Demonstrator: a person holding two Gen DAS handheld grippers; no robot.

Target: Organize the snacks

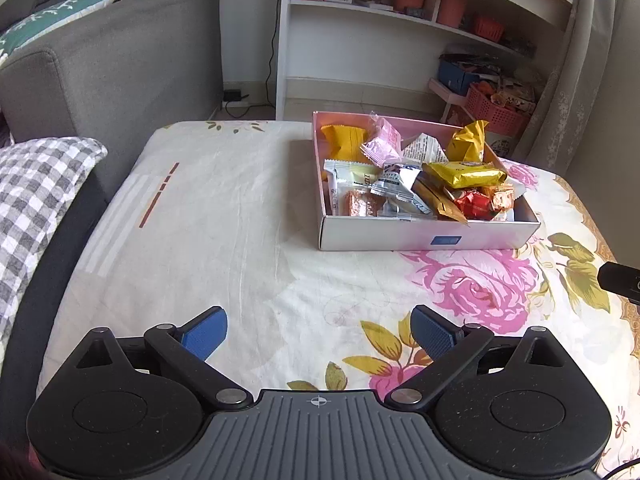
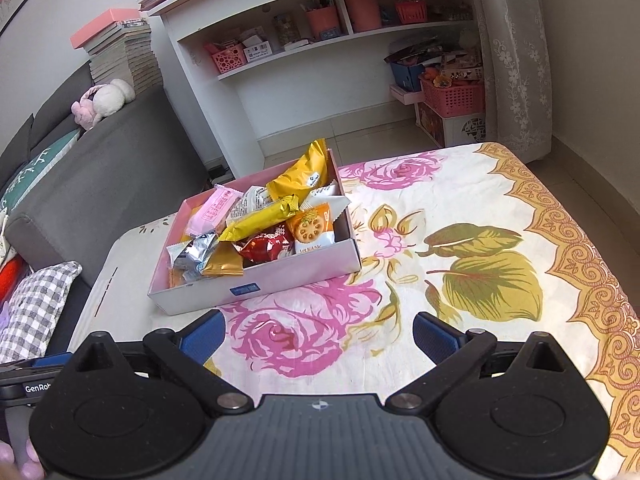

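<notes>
Because every wrapped snack already lies heaped inside it, the shallow pink-and-white cardboard box [image 1: 424, 236] sits alone on the rose-printed cloth [image 1: 224, 216], toward the far edge, probably as the collecting bin. Both the left gripper [image 1: 319, 330] and right gripper [image 2: 319, 334] hover near the cloth's near edge, blue pads spread wide, empty, well apart from the long gold foil packet [image 2: 260, 219] topping the pile.

Soft daylight fills the room, brightest on the floral cloth [image 1: 248, 208], where the box [image 1: 428, 236] throws a faint shadow toward the cloth's left edge. Foil wrappers [image 1: 464, 174] glint with small highlights. Both fisheye views stay sharp centrally, bend the shelves [image 2: 320, 40] and darken at the corners.
</notes>
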